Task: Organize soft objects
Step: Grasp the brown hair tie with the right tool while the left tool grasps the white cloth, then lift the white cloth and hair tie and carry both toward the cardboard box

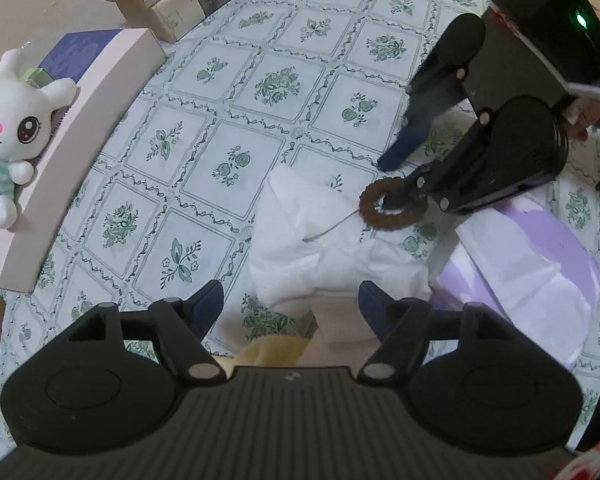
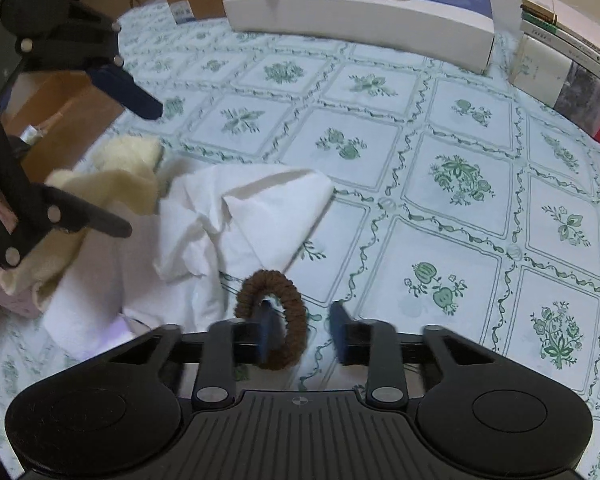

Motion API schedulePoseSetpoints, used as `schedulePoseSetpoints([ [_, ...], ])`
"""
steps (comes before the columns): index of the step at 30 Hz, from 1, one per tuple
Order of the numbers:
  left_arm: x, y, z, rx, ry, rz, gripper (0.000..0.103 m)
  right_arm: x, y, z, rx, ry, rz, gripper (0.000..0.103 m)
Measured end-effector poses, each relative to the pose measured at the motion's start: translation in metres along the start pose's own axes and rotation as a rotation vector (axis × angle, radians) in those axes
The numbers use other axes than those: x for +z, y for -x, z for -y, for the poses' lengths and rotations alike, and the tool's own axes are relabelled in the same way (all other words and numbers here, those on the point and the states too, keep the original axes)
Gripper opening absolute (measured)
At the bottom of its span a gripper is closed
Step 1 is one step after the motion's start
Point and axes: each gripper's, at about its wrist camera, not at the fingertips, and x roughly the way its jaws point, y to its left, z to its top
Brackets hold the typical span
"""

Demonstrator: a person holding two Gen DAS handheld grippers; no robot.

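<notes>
1. Right wrist view is showing the right gripper (image 2: 305,326) pointing down at the patterned tablecloth (image 2: 460,184), its jaws standing partly apart with a clear gap between the two fingers.
2. A brown hair tie (image 2: 274,316) is hanging looped around the left-hand finger (image 2: 267,330) of that gripper; the other finger is standing beside the ring without touching it, so nothing is being pinched between the pads.
3. Left wrist view is showing the left gripper (image 1: 290,304) with its jaws spread wide and gripping nothing, hovering over a crumpled white cloth (image 1: 320,240).
4. Both views are showing the white cloth (image 2: 240,232) lying just beside the hair tie (image 1: 392,206), on the table.
5. Only the left wrist view is showing a lilac sheet (image 1: 540,264) lying under the cloth's edge, and the right gripper (image 1: 384,180) from outside, one fingertip poking through the ring.
6. Only the right wrist view is showing a cream fleece cloth (image 2: 112,184) lying bunched beside the white cloth, below the left gripper (image 2: 144,168).
7. A white plush bunny (image 1: 10,120) is lying on a flat box (image 1: 100,92) at the table's far edge.
</notes>
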Motion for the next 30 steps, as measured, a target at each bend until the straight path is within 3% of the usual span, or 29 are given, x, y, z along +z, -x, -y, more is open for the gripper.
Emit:
schedulePoseSetpoints([
  [1, 0.001, -0.004, 0.000, 0.000, 0.000, -0.004, 0.072, -0.001, -0.001, 0.000, -0.013, 0.007, 0.002, 0.011],
  [2, 0.002, -0.007, 0.000, 0.000, -0.002, -0.007, 0.072, -0.002, -0.002, 0.000, -0.026, 0.007, 0.009, 0.008],
  [10, 0.018, -0.035, 0.010, -0.019, -0.054, -0.033, 0.072, -0.007, 0.030, 0.031, -0.110, -0.135, 0.117, 0.008],
  [17, 0.025, -0.062, 0.014, 0.005, -0.074, -0.072, 0.070, -0.013, 0.040, 0.036, -0.133, -0.173, 0.146, 0.008],
  [19, 0.025, -0.066, 0.008, -0.018, -0.028, -0.088, 0.064, -0.015, 0.040, 0.035, -0.132, -0.179, 0.146, 0.008],
  [24, 0.021, -0.062, 0.005, -0.080, 0.018, -0.081, 0.025, -0.016, 0.038, 0.032, -0.135, -0.195, 0.155, 0.008],
  [30, 0.021, -0.046, 0.008, -0.028, 0.070, -0.067, 0.017, -0.018, 0.052, 0.025, -0.149, -0.219, 0.185, 0.008],
])
